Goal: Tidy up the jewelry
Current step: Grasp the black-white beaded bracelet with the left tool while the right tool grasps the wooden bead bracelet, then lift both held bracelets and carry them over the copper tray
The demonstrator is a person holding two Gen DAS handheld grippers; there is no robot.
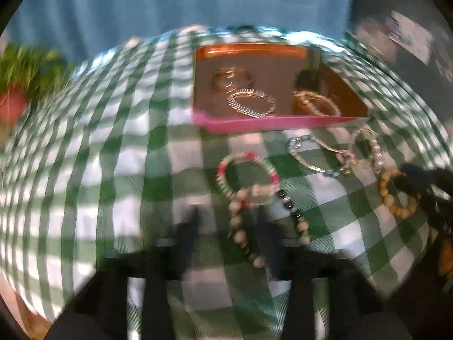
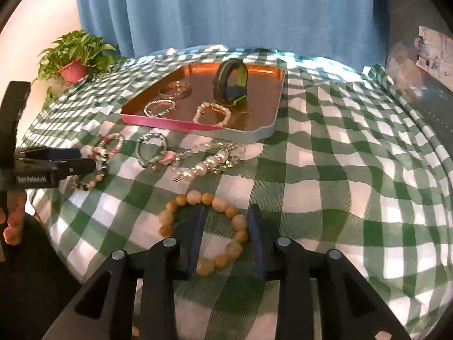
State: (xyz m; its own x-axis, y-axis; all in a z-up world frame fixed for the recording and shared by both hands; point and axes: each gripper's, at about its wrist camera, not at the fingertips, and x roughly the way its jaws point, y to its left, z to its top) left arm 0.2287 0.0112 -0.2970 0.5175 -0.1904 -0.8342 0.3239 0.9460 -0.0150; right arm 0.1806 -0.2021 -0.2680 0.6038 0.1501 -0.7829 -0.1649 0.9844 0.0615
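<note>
The left wrist view is blurred. My left gripper (image 1: 229, 221) hangs low over the green checked cloth with its fingers apart. A beige and black bead bracelet (image 1: 240, 221) runs between them, close to the right finger. From the right wrist view, the left gripper (image 2: 87, 158) points at that bracelet (image 2: 93, 181). My right gripper (image 2: 226, 218) stands open astride the right side of an amber bead bracelet (image 2: 198, 198), one finger inside the loop and one outside. The pink-rimmed copper tray (image 2: 170, 123) holds bangles, a pearl bracelet (image 2: 212, 113) and a black and green watch (image 2: 230, 85).
Loose on the cloth before the tray lie a pink and green bracelet (image 2: 111, 144), a teal one (image 2: 151, 148) and pearl and crystal strands (image 2: 209, 161). A potted plant (image 2: 75, 56) stands at the back left before a blue curtain. The table edge drops off at the lower left.
</note>
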